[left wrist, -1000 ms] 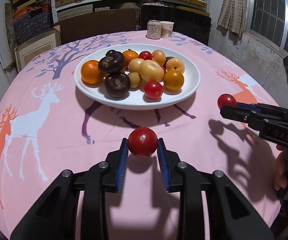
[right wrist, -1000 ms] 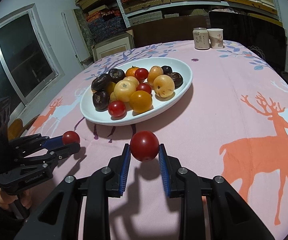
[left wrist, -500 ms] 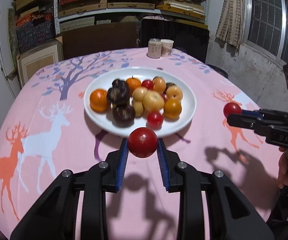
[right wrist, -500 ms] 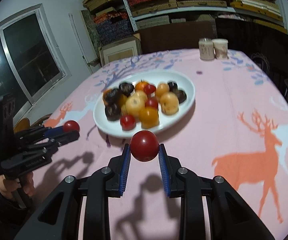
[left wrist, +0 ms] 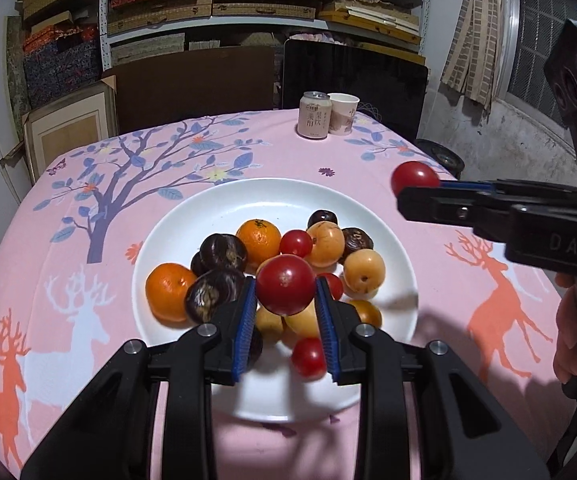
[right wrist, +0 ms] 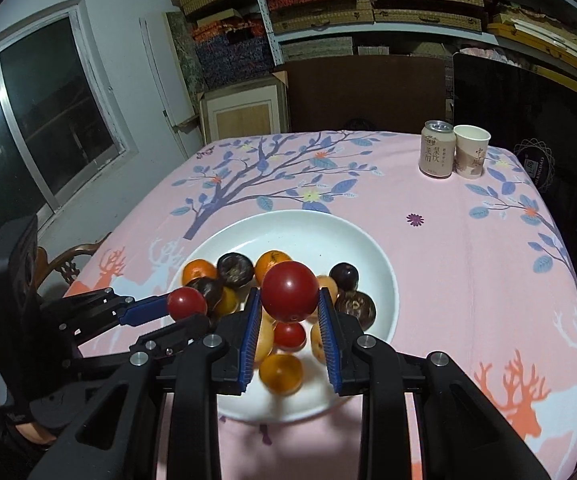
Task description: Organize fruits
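Observation:
A white plate (left wrist: 224, 208) (right wrist: 364, 248) on the pink tablecloth holds several fruits: oranges, dark round fruits, yellow fruits and small red tomatoes. My left gripper (left wrist: 285, 312) is shut on a red tomato (left wrist: 285, 285) and holds it above the plate's near side; it also shows in the right wrist view (right wrist: 186, 312) at the plate's left edge. My right gripper (right wrist: 288, 320) is shut on another red tomato (right wrist: 289, 291) above the plate's near side; it shows in the left wrist view (left wrist: 412, 190) at the plate's right.
A drink can (left wrist: 315, 115) (right wrist: 437, 154) and a paper cup (left wrist: 342, 113) (right wrist: 471, 151) stand at the table's far edge. Dark chairs, framed boards and shelves of boxes stand behind the table. A wooden chair back (right wrist: 70, 262) sits at the left edge.
Both grippers have risen and moved forward with their tomatoes, from over the cloth in front of the plate to above the plate's near side.

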{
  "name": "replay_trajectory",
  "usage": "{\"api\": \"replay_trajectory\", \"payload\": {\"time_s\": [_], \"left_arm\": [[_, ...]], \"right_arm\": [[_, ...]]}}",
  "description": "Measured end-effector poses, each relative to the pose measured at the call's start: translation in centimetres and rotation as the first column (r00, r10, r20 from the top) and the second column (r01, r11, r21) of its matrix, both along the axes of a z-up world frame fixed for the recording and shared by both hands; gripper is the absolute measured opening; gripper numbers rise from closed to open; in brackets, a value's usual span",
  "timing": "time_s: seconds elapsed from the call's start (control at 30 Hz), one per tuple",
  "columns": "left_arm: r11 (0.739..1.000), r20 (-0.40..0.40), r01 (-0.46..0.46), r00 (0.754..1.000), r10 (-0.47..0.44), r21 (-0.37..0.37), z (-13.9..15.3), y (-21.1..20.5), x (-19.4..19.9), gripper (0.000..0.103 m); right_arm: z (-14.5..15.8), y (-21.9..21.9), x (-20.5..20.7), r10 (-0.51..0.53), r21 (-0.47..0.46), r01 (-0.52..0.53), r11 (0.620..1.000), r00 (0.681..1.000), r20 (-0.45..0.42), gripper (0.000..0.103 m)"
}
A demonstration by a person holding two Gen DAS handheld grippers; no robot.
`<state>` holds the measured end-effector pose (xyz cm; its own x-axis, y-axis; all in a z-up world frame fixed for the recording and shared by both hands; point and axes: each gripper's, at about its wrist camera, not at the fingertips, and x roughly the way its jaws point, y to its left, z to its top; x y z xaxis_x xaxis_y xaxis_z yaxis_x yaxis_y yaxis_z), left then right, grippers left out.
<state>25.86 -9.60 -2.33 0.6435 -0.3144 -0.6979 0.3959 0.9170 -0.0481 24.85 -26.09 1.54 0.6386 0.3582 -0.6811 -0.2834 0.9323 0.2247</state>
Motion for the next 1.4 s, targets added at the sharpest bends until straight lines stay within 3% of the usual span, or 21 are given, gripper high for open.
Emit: {"api": "replay_trajectory", "payload": {"time_s": [0.3, 0.37, 0.43, 0.47, 0.53, 0.67, 0.8, 0.87, 0.97, 1.07, 1.17, 1.4], "left_arm": [[1.000, -0.036, -0.006, 0.999, 0.007, 0.007, -2.2, -0.6, 3.5, 0.029], [1.000, -0.037, -0.011, 0.999, 0.011, -0.002, -2.3, -0.4, 3.7, 0.038], [1.000, -0.031, -0.015, 0.999, 0.015, -0.020, -2.1, -0.2, 3.6, 0.053], [1.000, -0.029, -0.014, 0.999, 0.014, -0.027, -1.9, -0.1, 3.4, 0.055], [1.000, -0.013, -0.016, 1.000, 0.016, -0.025, -1.5, -0.2, 2.9, 0.068], [0.999, 0.005, -0.020, 1.000, 0.020, -0.040, -0.5, 0.0, 1.5, 0.077], [0.998, -0.042, -0.018, 0.999, 0.016, -0.052, -0.7, 0.5, -0.1, 0.094], [0.999, -0.060, -0.023, 0.998, 0.020, -0.045, -0.9, 0.9, -1.3, 0.095], [0.998, -0.107, -0.038, 0.994, 0.034, -0.040, -1.2, 2.0, -3.4, 0.098], [0.998, -0.152, -0.057, 0.987, 0.058, 0.012, -1.8, 3.2, -5.7, 0.098], [0.992, -0.128, -0.105, 0.985, 0.113, 0.067, -1.8, 4.5, -8.6, 0.098], [0.990, -0.047, -0.140, 0.989, 0.142, 0.031, 0.3, 6.9, -17.3, 0.098]], "right_arm": [[-3.7, 2.4, 5.4, 0.026, -0.025, -0.028, 0.999, 0.997, -0.078, 0.029], [-4.0, 2.7, 5.9, 0.039, -0.031, -0.041, 0.999, 0.996, -0.083, 0.033], [-3.9, 3.0, 6.0, 0.030, -0.055, -0.034, 0.998, 0.997, -0.069, 0.059], [-3.7, 3.0, 5.8, 0.022, -0.061, -0.025, 0.998, 0.998, -0.054, 0.063], [-3.3, 2.8, 5.3, 0.021, -0.056, -0.023, 0.998, 0.999, -0.033, 0.063], [-2.2, 1.9, 4.1, 0.011, -0.026, -0.011, 1.000, 1.000, -0.008, 0.063], [-1.9, 1.4, 2.1, -0.003, -0.019, 0.002, 1.000, 1.000, -0.009, 0.063], [-2.1, 1.2, 0.8, -0.010, -0.017, 0.010, 1.000, 1.000, -0.018, 0.065], [-2.5, 1.0, -1.9, -0.027, -0.038, 0.026, 0.999, 0.999, -0.020, 0.074], [-2.8, 0.8, -5.7, -0.062, -0.047, 0.062, 0.997, 0.998, -0.010, 0.091], [-2.8, 1.0, -9.1, -0.082, -0.064, 0.083, 0.995, 0.997, 0.010, 0.099], [-2.9, 1.3, -17.0, -0.110, -0.033, 0.110, 0.993, 0.994, -0.007, 0.099]]}}
